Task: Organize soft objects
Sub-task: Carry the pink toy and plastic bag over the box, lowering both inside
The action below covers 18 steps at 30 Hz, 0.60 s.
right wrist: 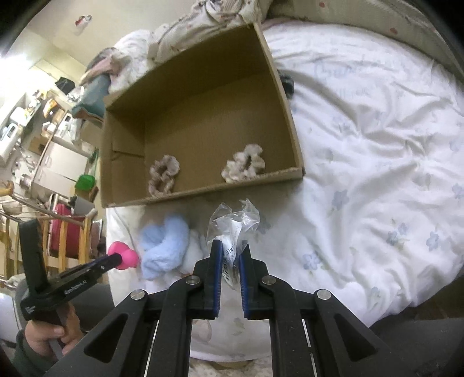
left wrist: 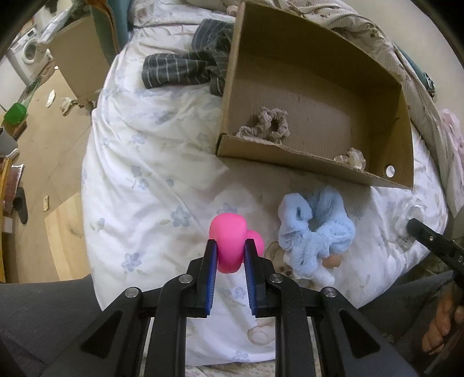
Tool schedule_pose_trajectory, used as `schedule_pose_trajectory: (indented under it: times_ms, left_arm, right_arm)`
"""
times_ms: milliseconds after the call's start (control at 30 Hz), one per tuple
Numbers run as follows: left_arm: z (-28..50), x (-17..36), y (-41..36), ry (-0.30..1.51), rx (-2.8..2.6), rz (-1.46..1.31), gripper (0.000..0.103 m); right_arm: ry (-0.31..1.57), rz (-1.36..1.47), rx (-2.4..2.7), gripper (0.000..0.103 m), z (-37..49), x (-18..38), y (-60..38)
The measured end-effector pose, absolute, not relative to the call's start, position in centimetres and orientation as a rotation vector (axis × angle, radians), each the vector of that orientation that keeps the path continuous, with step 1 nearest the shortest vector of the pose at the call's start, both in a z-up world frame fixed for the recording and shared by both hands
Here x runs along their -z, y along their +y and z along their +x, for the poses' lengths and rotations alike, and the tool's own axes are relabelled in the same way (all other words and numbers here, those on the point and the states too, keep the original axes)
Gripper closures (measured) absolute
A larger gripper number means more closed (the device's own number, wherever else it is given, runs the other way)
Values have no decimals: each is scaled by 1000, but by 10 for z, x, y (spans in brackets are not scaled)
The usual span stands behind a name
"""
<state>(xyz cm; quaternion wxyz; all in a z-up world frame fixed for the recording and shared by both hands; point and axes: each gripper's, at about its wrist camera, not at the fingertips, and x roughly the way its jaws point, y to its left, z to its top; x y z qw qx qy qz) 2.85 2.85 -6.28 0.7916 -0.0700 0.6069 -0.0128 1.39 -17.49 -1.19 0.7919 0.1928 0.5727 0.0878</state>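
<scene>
My left gripper (left wrist: 230, 252) is shut on a pink soft toy (left wrist: 230, 240) and holds it above the bed; it also shows in the right wrist view (right wrist: 123, 255). My right gripper (right wrist: 231, 253) is shut on a clear plastic bag (right wrist: 235, 224) just in front of the cardboard box (right wrist: 203, 190). The box (left wrist: 290, 153) lies open on the bed with two scrunchies inside: a beige one (left wrist: 268, 123) (right wrist: 163, 177) and a cream one (left wrist: 351, 156) (right wrist: 245, 166). A fluffy light-blue scrunchie (left wrist: 317, 223) (right wrist: 163, 246) lies on the sheet between the grippers.
The bed has a white flowered sheet (left wrist: 150, 162) (right wrist: 377, 174). A grey striped cloth (left wrist: 185, 69) lies left of the box. A rumpled beige blanket (right wrist: 203, 17) sits behind the box. The floor (left wrist: 43, 145) and cluttered shelves (right wrist: 43, 139) lie to the left.
</scene>
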Motion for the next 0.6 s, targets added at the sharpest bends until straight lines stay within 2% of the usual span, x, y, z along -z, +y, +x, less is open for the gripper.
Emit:
schedule_pose_trajectory:
  times_ms: [600]
  left_arm:
    - [17,33,25,1195,16,-108,86]
  right_arm:
    - [1131,451,-262,92,-2,-17,-172]
